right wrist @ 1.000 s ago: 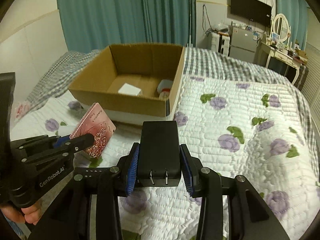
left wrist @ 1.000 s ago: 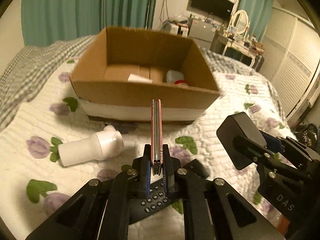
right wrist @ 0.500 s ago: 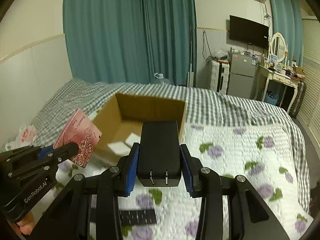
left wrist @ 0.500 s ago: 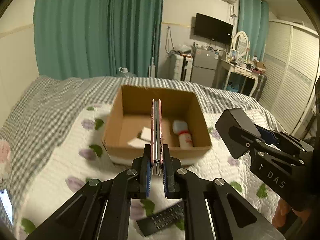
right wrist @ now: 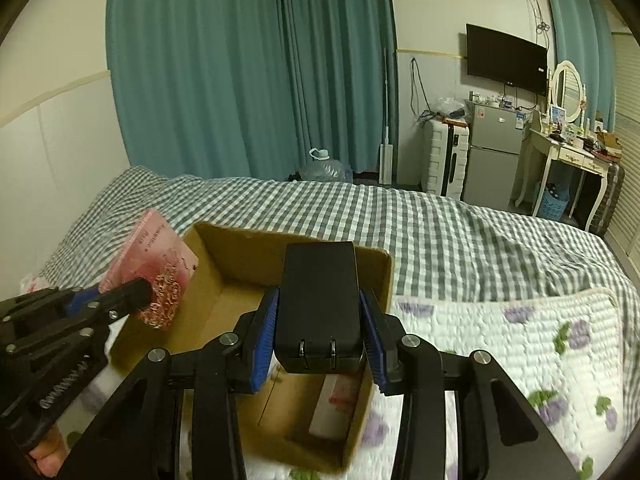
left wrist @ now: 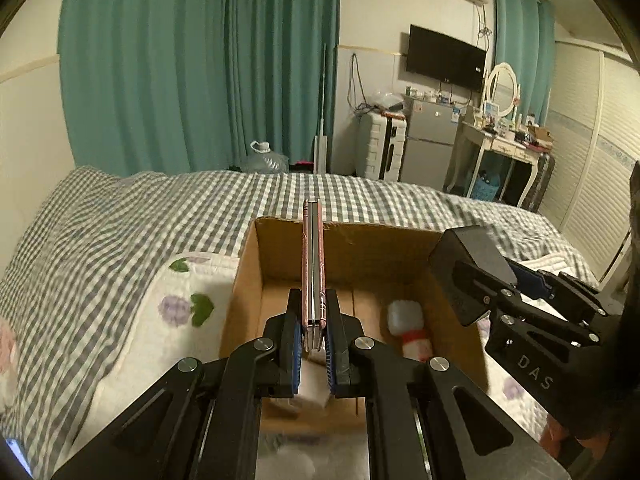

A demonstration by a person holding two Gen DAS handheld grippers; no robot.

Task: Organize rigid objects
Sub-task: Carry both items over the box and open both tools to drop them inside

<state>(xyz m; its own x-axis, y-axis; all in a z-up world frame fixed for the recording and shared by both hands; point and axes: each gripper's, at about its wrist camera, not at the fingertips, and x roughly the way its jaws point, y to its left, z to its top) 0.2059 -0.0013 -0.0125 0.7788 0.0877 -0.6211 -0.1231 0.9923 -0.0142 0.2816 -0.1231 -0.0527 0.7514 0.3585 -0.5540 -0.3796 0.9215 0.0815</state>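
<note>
Both loads are over the open box point(left wrist: 400, 248) on the bed point(right wrist: 480, 240), so by my reading the step in hand is the drop-off, and it is nearly done. The left tongs point(left wrist: 313, 340) are clenched on a thin pink case point(left wrist: 312, 264), held on edge and poking up between the blue pads. The right tongs point(right wrist: 320, 340) grip a black charger point(right wrist: 318, 304) by its sides, its two prongs facing the camera.

Next, each load needs to go lower into the box before the tongs let go (dropping from up here risks a bounce off the cardboard wall). The case sits above the left half of the box, over a white block point(left wrist: 316, 384) on the floor; the charger hangs above the right half, where a white bottle point(left wrist: 408, 328) with a red band lies. Placing the charger beside that bottle and not on it looks the tidier choice, and the two tongs are close enough that they should descend without crossing.

Counted:
- one box
- one pink case
- one charger
- one bottle in the box
- one white block in the box
- two tongs, both loaded

A fingertip point(right wrist: 44, 456) shows under the left tongs in the right view.
</note>
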